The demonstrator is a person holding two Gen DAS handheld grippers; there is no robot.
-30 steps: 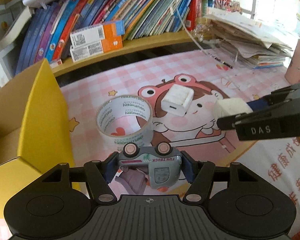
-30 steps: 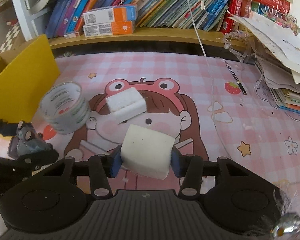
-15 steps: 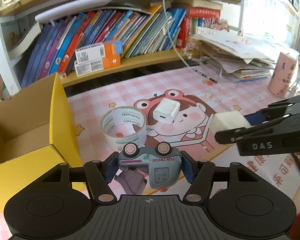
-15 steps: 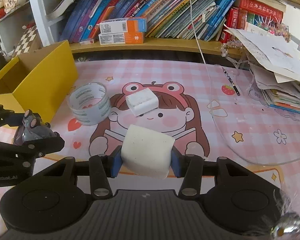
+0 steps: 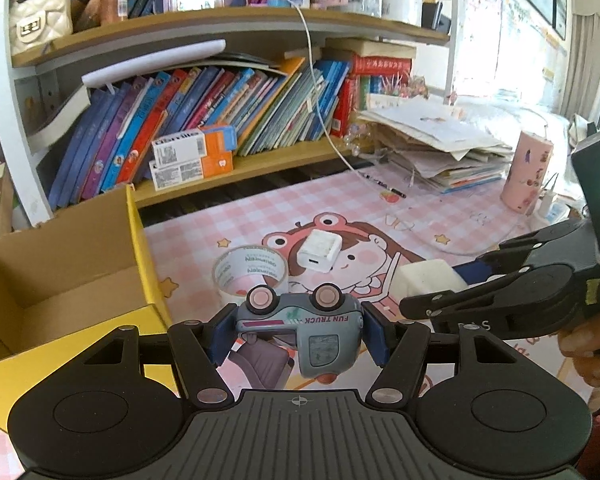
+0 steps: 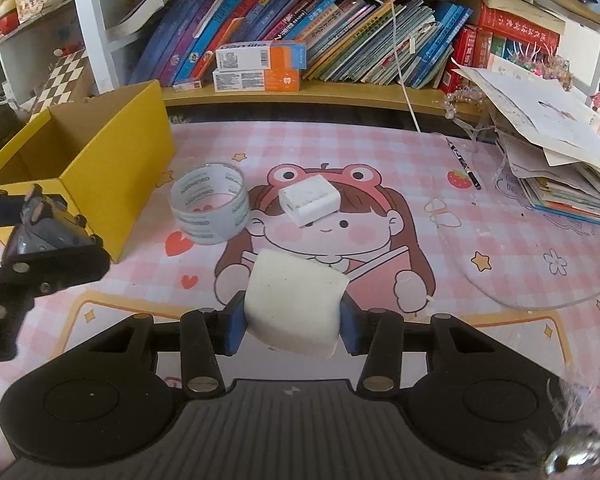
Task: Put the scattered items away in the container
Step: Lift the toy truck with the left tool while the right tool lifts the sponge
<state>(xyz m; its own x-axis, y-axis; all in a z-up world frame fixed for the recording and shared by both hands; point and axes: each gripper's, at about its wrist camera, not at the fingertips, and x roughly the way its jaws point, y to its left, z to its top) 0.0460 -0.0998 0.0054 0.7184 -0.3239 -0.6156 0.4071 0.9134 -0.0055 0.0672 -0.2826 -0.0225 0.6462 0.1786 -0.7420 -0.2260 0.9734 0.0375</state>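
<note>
Two items lifted, two more waiting on the table (image 6: 380, 152).

Far left: yellow box (image 5: 140, 240), standing on the table with its top open and flaps out of the way, apparently bare inside as far as visible. Ready to take drops from above.

Next along: left claw (image 5: 298, 334), clamped on the toy truck (image 5: 324, 340). Pinched end to end, wheels up, lettering upside down. Probably grabbed that way because the long body gives the pads flat ends to press on. Held clear of the table, just beside the box's near corner, not yet over the opening. Short swing leftward needed before release.

Centre of the table: tape roll (image 6: 208, 216), lying flat with its hole up, near the box wall. Just right of it, white charger block (image 6: 309, 199), resting on the mat's cartoon face. Both apart from each other and untouched, so left for later trips.

Right: right claw (image 6: 292, 326), closed on the white foam block (image 6: 294, 304), squeezed on two opposite sides and carried above the mat. Well apart from the box, so likely to go in second. Soft-looking material, so a light squeeze should suffice.

Main risk: claws crowding each other over the box mouth.
</note>
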